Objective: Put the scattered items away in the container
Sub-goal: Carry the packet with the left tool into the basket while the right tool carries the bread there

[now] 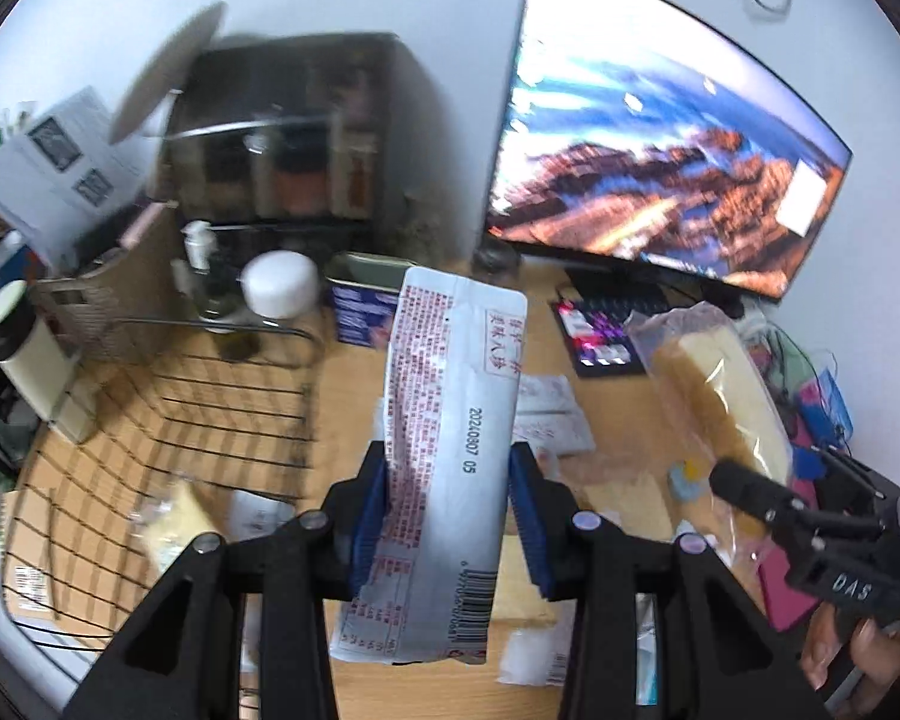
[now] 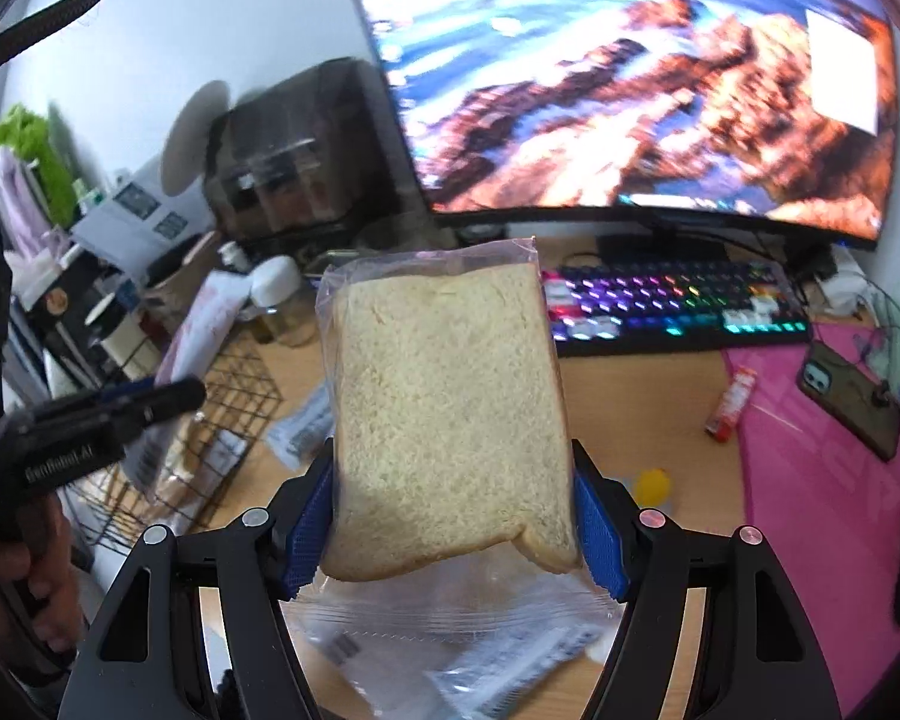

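Black two-finger grippers with blue ribbed pads fill the bottom of both wrist views, each clenched on a packet and lifted clear of the wooden desk (image 1: 342,396).

Largest of what matters, the black wire-mesh basket (image 1: 168,414) sits on the desk at the left of the left view, its open top facing up, so it is probably the container meant; a wrapped piece already lies inside it. Both packets hang above the desk, well apart from the basket and not yet over it.

Next, the clear plastic bag with a slice of white bread (image 2: 450,420) stands upright in the right gripper (image 2: 450,516), pinched at its lower edges so the slack bag droops below the jaws.

Smaller, the narrow white printed sachet (image 1: 450,450) stands between the pads of the left gripper (image 1: 450,510), held near its middle, barcode end hanging toward the camera.

Loose wrappers remain on the desk beneath.
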`<state>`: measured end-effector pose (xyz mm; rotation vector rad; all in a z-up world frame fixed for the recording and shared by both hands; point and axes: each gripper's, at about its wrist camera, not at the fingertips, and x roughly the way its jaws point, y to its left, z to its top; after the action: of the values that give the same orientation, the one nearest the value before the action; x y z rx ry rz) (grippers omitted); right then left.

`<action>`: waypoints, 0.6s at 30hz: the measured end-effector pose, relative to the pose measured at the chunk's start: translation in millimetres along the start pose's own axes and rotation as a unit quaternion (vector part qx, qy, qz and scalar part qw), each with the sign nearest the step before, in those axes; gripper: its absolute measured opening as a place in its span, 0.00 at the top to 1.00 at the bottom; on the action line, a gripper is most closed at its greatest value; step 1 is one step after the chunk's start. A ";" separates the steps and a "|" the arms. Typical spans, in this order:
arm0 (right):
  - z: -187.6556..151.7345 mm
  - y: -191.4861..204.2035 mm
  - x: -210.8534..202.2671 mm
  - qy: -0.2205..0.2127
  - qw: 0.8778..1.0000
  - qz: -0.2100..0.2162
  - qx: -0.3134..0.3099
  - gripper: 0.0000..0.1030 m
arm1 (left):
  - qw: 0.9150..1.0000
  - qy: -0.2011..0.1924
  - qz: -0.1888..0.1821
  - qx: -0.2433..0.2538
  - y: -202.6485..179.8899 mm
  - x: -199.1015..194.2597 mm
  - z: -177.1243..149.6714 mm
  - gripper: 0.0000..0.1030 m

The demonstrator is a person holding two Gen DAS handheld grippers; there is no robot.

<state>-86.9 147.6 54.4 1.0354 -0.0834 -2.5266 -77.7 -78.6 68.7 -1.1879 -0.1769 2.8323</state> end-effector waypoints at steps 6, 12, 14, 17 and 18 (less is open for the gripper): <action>22.6 86.1 20.3 0.003 0.996 0.056 -0.069 0.31 | 0.998 -0.018 0.053 -0.040 69.1 -32.5 1.3 0.57; 31.6 183.4 57.3 0.019 0.983 0.122 -0.135 0.31 | 0.990 -0.009 0.108 -0.087 144.6 -43.7 -15.7 0.57; 27.1 209.7 70.5 0.030 0.979 0.135 -0.151 0.31 | 0.989 -0.002 0.114 -0.099 161.3 -40.4 -23.5 0.57; 18.3 239.2 90.2 0.048 0.974 0.146 -0.166 0.31 | 0.987 0.008 0.116 -0.115 182.5 -33.2 -33.6 0.57; 15.6 245.5 94.1 0.052 0.973 0.148 -0.169 0.31 | 0.986 0.009 0.117 -0.120 188.0 -31.7 -36.2 0.57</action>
<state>-73.0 -115.4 53.9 0.9354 0.2013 -2.1204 -32.6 -265.3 41.3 -1.3628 -0.4147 3.0712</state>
